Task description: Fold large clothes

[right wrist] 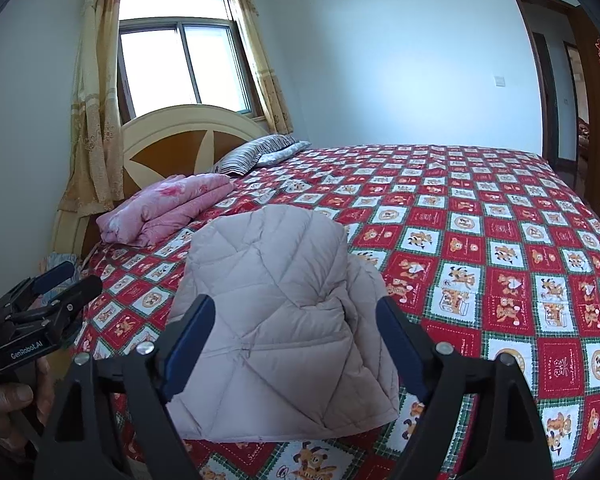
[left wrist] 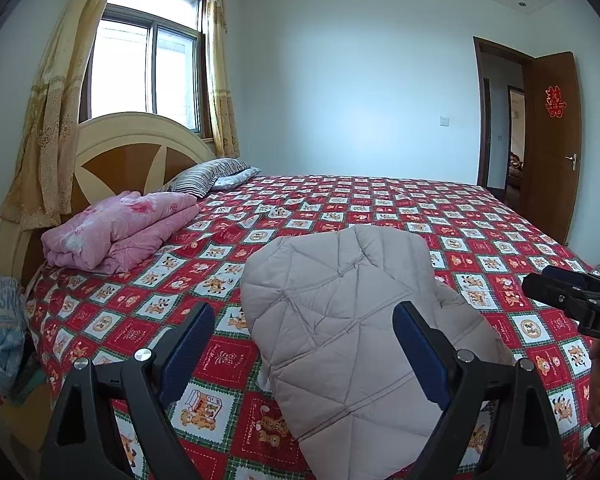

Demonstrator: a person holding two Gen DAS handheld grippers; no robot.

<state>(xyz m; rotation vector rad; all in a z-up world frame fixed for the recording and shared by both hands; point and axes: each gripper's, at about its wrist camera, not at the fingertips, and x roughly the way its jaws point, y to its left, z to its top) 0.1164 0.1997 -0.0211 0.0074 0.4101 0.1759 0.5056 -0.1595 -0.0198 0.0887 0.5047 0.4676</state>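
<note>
A beige quilted down jacket [left wrist: 340, 320] lies folded into a compact bundle near the front edge of the bed; it also shows in the right wrist view [right wrist: 276, 304]. My left gripper [left wrist: 304, 328] is open and empty, held above the jacket's near end. My right gripper [right wrist: 296, 320] is open and empty, held just in front of the jacket. The right gripper shows at the right edge of the left wrist view [left wrist: 556, 284]. The left gripper shows at the left edge of the right wrist view [right wrist: 72, 280].
The bed has a red checked cartoon sheet [left wrist: 480, 216]. A folded pink quilt [left wrist: 120, 228] and striped pillows [left wrist: 208, 176] lie by the headboard [left wrist: 140, 148]. Clothes [left wrist: 4, 328] hang at the bed's left side. An open door [left wrist: 552, 144] stands at the far right.
</note>
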